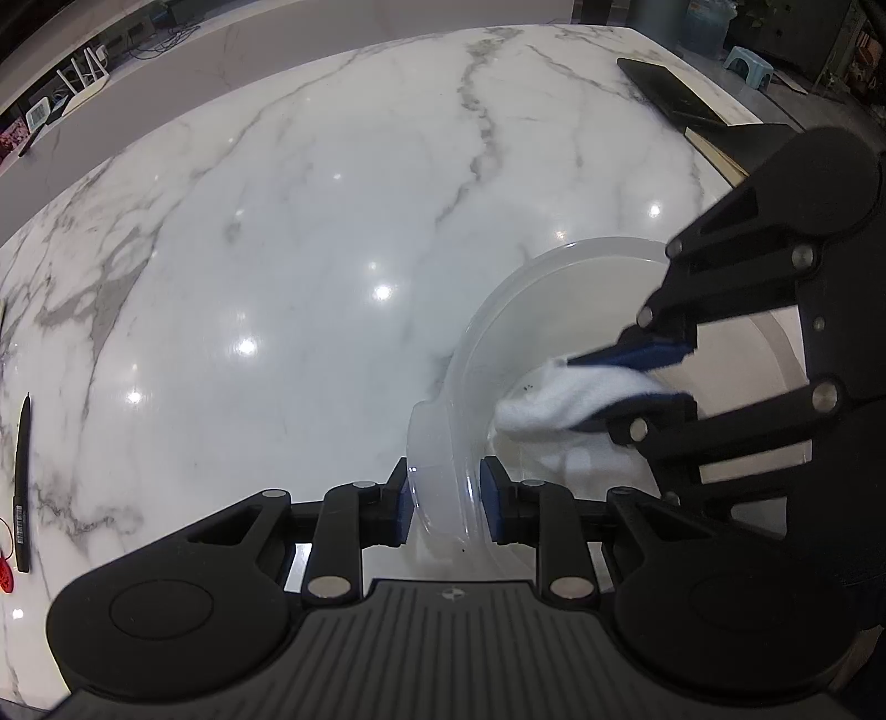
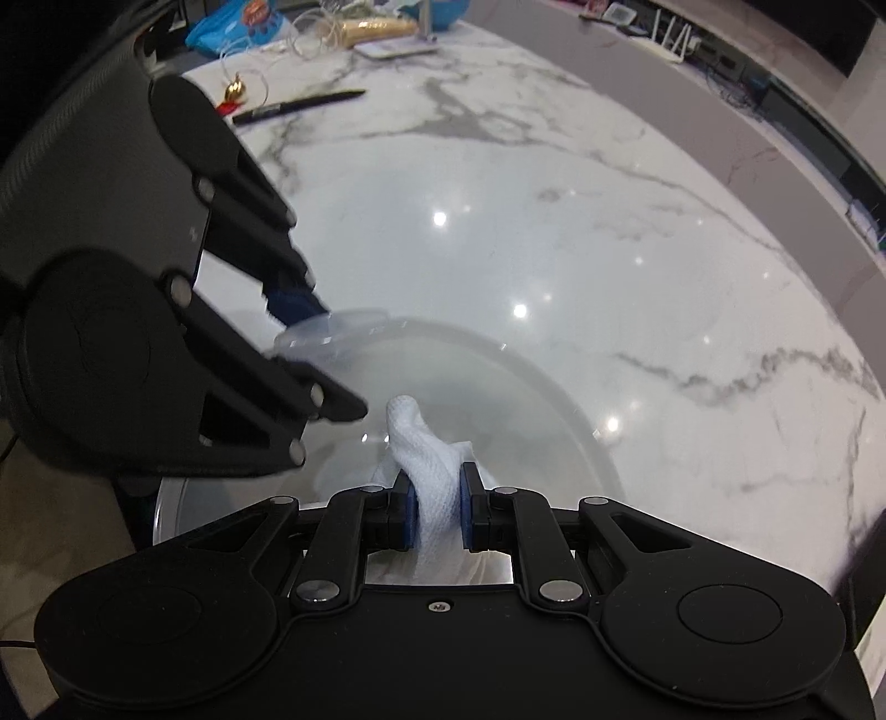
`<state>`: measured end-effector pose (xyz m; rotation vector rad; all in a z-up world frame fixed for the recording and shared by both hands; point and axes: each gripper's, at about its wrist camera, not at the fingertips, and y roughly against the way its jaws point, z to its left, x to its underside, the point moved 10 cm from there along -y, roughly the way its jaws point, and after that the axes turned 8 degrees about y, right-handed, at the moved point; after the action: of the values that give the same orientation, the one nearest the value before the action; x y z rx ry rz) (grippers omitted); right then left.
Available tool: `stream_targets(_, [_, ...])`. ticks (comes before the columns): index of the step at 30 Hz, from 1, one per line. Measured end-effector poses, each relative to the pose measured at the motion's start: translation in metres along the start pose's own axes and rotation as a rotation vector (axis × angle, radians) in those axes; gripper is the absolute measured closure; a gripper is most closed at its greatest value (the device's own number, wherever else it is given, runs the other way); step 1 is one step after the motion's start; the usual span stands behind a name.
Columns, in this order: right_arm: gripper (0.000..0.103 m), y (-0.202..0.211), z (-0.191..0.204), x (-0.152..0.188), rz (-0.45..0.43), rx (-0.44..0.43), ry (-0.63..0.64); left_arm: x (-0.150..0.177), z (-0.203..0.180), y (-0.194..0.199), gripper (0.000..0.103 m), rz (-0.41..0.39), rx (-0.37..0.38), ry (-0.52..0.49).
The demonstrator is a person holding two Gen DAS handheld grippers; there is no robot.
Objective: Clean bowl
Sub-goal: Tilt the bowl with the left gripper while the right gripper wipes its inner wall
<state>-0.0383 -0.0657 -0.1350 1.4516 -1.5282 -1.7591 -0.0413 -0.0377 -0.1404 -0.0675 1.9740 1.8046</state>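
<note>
A clear plastic bowl (image 1: 559,288) stands on the white marble table (image 1: 310,232). My left gripper (image 1: 446,498) is shut on the bowl's rim tab, one blue pad outside the wall and one inside. In the right wrist view the same bowl (image 2: 531,387) lies below my right gripper (image 2: 437,512), which is shut on a bunched white cloth (image 2: 429,459). The cloth (image 1: 559,401) reaches down onto the bowl's inner floor, near a few small dark specks. The left gripper (image 2: 318,354) shows at the bowl's left rim.
A black pen (image 1: 22,482) lies at the table's left edge beside a red item (image 1: 5,573). A black tablet (image 1: 670,91) rests at the far right corner. In the right wrist view, a pen (image 2: 299,106), cables and bags (image 2: 238,27) crowd the far end.
</note>
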Motion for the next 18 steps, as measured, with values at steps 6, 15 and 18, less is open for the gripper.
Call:
stream_targets(6, [0.091,0.005,-0.012,0.002,-0.008,0.038,-0.029,0.0,-0.001,0.0,0.08,0.0,-0.002,0.002])
stream_targets(15, [0.091,0.014,-0.015,0.017,0.019,0.039,-0.036,0.0,-0.002,-0.001,0.08,0.0,-0.003,0.007])
stream_targets(18, [0.091,0.015,-0.01,0.018,0.022,0.026,-0.027,-0.001,-0.001,-0.002,0.08,0.001,-0.002,0.008])
